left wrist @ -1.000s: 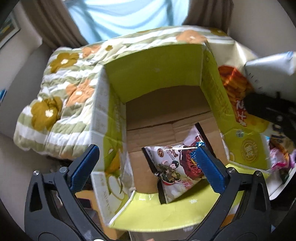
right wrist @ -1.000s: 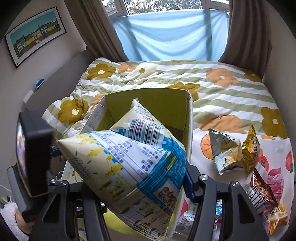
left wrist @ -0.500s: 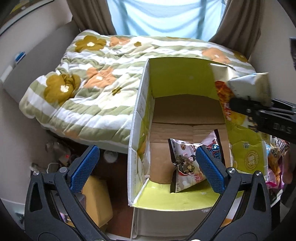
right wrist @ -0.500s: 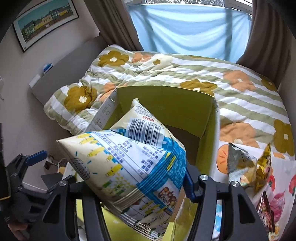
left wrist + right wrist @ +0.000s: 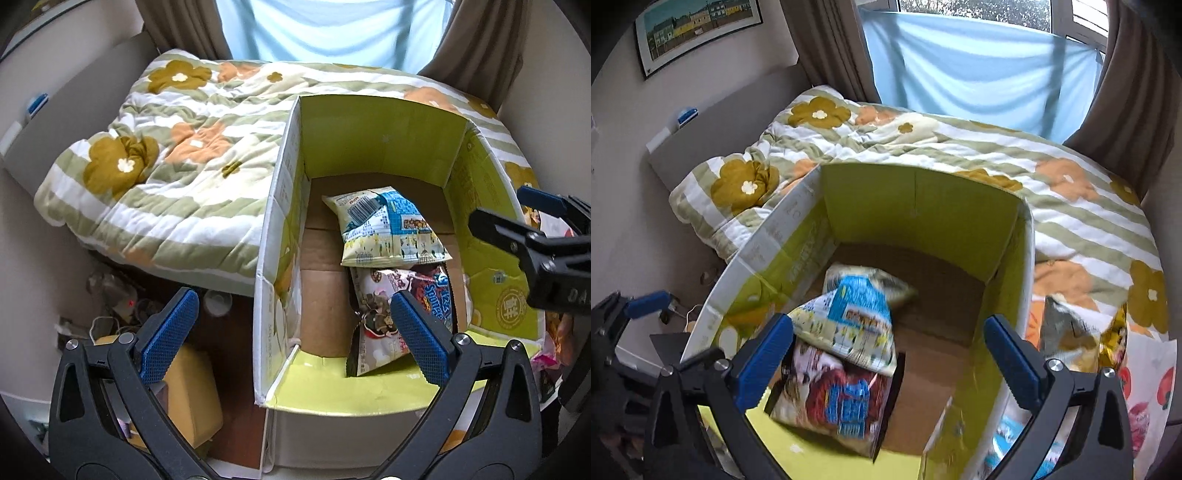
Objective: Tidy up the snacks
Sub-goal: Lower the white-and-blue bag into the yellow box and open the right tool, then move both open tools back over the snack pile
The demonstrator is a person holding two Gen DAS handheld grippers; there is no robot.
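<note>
Right gripper (image 5: 886,354) opening wide, nothing between pads, above box (image 5: 923,206). Left gripper (image 5: 291,332) open, empty. Yellow bag (image 5: 384,229) blurred, half-covering red bag (image 5: 384,314) by box's near edge.

The cardboard box (image 5: 384,140) stands open-topped; two snack bags (image 5: 388,229) fill its near right floor, leaving bare cardboard along the left wall and far end.

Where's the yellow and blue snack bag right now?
In both wrist views the yellow and blue snack bag lies inside the cardboard box, overlapping the far end of the red and white snack bag.
</note>
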